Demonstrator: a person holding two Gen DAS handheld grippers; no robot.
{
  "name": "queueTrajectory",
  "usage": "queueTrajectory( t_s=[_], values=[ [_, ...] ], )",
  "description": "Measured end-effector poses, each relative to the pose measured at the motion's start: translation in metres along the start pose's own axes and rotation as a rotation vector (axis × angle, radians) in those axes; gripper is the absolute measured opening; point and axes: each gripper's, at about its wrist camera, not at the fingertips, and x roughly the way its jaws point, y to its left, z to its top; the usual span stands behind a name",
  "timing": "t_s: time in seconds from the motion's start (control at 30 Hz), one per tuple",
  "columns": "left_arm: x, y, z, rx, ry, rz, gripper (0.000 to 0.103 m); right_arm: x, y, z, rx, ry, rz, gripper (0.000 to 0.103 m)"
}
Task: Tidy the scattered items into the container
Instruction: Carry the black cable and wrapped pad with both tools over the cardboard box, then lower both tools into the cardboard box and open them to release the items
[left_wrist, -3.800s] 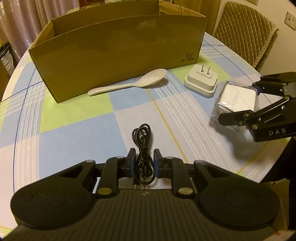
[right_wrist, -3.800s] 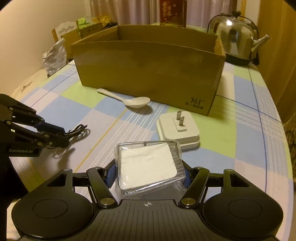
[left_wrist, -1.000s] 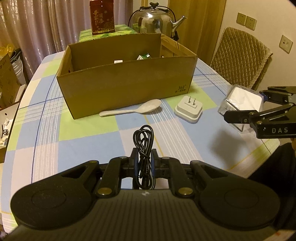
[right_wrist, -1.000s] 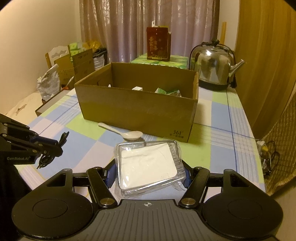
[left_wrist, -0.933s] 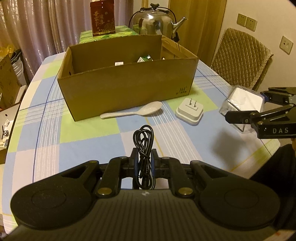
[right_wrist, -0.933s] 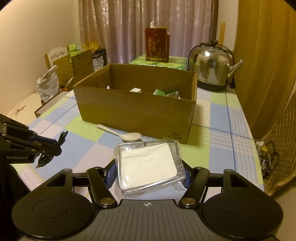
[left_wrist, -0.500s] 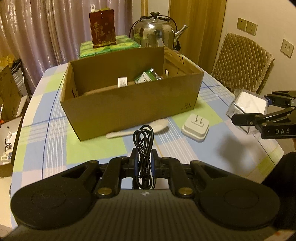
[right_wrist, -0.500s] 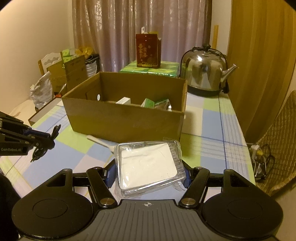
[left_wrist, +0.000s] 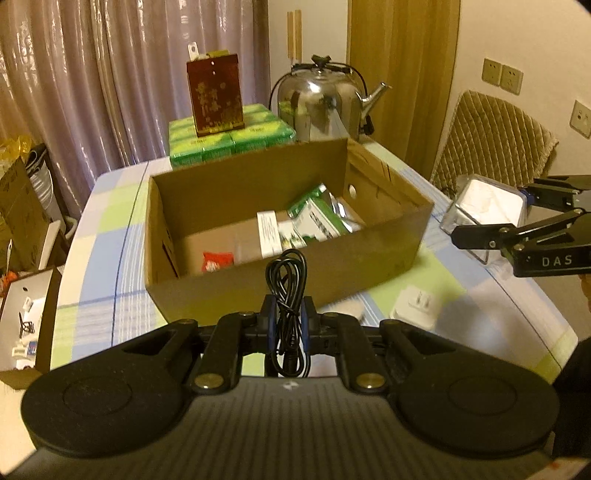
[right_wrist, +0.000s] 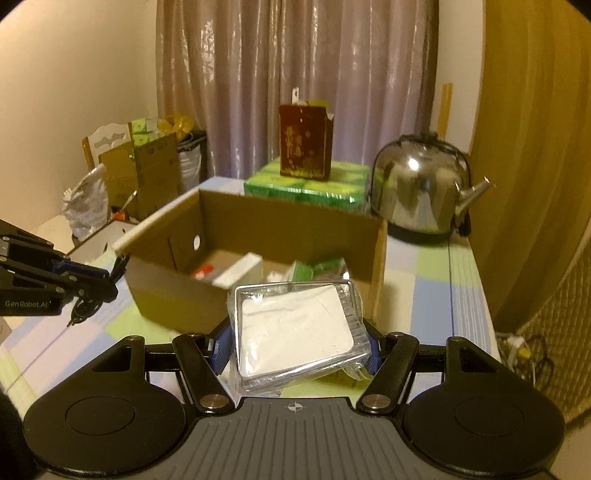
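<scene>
My left gripper (left_wrist: 287, 318) is shut on a coiled black cable (left_wrist: 287, 280), held in the air just in front of the open cardboard box's (left_wrist: 369, 254) near wall. My right gripper (right_wrist: 295, 343) is shut on a clear plastic case with a white insert (right_wrist: 295, 326), also lifted, before the box (right_wrist: 177, 295). In the left wrist view the right gripper (left_wrist: 524, 218) and its case (left_wrist: 484, 201) hang to the right of the box. Inside the box lie green packets (left_wrist: 314, 218), a white carton (left_wrist: 267, 232) and a red packet (left_wrist: 218, 260). A white plug adapter (left_wrist: 417, 304) rests on the checked tablecloth.
A steel kettle (left_wrist: 321, 105) and a dark red box on green packs (left_wrist: 216, 99) stand behind the cardboard box. A padded chair (left_wrist: 491, 136) is at the right. Cartons and bags (right_wrist: 147, 173) crowd the floor at the left. A white spoon (left_wrist: 351, 308) peeks out beside the adapter.
Both grippers have risen and moved toward the box with their loads. The box's inside now shows, and the spoon is mostly hidden behind the left gripper.
</scene>
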Motion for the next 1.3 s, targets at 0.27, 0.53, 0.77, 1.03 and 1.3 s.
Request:
queueTrajectory(
  t_s=[0.27, 0.53, 0.77, 1.03, 1.3],
  values=[
    [0.015, 0.014, 0.025, -0.001, -0.022, 0.005, 0.010, 0.023, -0.004, 0.035, -0.003, -0.027, 0.016, 0.063],
    [0.029, 0.027, 0.043, 0.000, -0.030, 0.013, 0.010, 0.048, -0.006, 0.060, 0.002, -0.039, 0.028, 0.063],
    [0.040, 0.041, 0.062, -0.005, -0.037, 0.019, 0.010, 0.070, -0.013, 0.079, 0.024, -0.038, 0.037, 0.063],
    [0.060, 0.053, 0.077, -0.011, -0.036, 0.021, 0.010, 0.095, -0.018, 0.087, 0.034, -0.022, 0.037, 0.063],
    [0.078, 0.063, 0.080, -0.021, -0.014, 0.028, 0.010, 0.112, -0.020, 0.084, 0.055, 0.003, 0.046, 0.063]
  ],
)
